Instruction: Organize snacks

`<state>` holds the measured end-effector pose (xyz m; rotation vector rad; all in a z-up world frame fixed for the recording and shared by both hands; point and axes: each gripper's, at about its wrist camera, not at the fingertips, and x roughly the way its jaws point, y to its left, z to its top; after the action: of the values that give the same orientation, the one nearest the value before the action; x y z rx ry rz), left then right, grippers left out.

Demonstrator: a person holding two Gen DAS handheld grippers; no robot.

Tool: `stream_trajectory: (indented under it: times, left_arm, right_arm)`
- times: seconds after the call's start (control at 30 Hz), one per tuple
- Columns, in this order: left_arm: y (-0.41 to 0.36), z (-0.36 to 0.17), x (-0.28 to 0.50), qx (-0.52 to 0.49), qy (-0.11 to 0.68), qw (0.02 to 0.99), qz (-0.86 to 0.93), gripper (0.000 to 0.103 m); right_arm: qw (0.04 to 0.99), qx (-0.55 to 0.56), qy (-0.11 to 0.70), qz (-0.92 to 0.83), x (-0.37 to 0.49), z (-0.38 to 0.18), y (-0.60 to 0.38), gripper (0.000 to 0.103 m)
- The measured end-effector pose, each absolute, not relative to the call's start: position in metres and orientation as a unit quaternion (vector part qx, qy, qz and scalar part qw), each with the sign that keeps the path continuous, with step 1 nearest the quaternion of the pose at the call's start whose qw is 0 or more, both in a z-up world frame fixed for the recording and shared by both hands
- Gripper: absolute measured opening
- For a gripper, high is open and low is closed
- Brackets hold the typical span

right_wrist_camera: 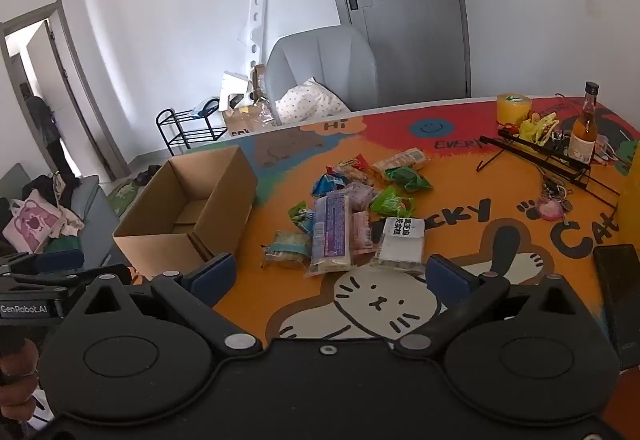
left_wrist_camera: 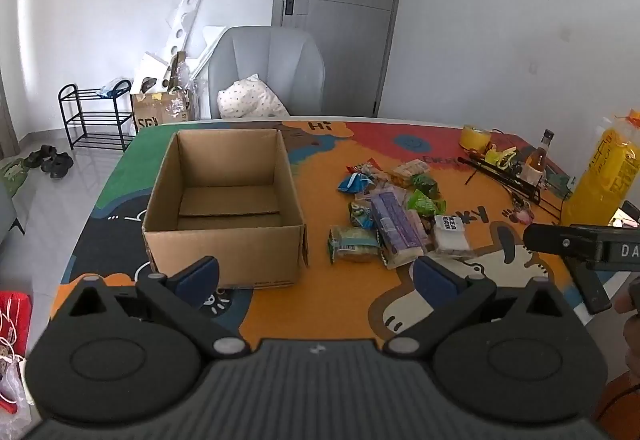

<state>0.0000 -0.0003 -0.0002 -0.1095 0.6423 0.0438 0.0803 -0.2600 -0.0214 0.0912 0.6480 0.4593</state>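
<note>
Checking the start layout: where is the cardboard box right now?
In both wrist views the cardboard box sits open and empty on the table mat, left of the snack pile, in front of the grey chair.

White walls and a grey door [left_wrist_camera: 338,12] stand behind a grey armchair [left_wrist_camera: 268,68] with a spotted pillow [left_wrist_camera: 250,98], a black shoe rack [left_wrist_camera: 96,114] on the pale tiled floor [left_wrist_camera: 52,192] beside it

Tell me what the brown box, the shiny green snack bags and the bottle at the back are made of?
The box looks like corrugated cardboard: matte brown with folded flaps. The green snack bags seem to be thin plastic film, glossy and crinkled with sealed ends. The bottle is probably glass, since amber liquid shows through it, though clear plastic is possible.
</note>
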Motion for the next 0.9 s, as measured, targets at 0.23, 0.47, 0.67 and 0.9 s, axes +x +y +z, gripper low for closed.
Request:
stream_trajectory:
  times: [0.23,0.47,0.67,0.9]
  left_arm:
    - [-0.002,0.0,0.0,-0.048,0.315,0.947,0.028,0.103]
    - [-0.003,0.0,-0.001,-0.056,0.313,0.948,0.029,0.103]
    - [0.006,0.003,-0.002,-0.067,0.312,0.947,0.024,0.103]
    - [0.006,0.003,-0.002,-0.066,0.311,0.948,0.022,0.103]
  right_arm:
    - [0.921,0.047,0.313,0.228,0.081,-0.023,-0.262,0.103]
    - [0.925,0.033,0.322,0.198,0.083,-0.023,-0.263,0.103]
    - [0.925,0.034,0.324,0.196,0.081,-0.025,-0.262,0.103]
    - [0.925,0.031,0.326,0.193,0.081,-0.025,-0.263,0.103]
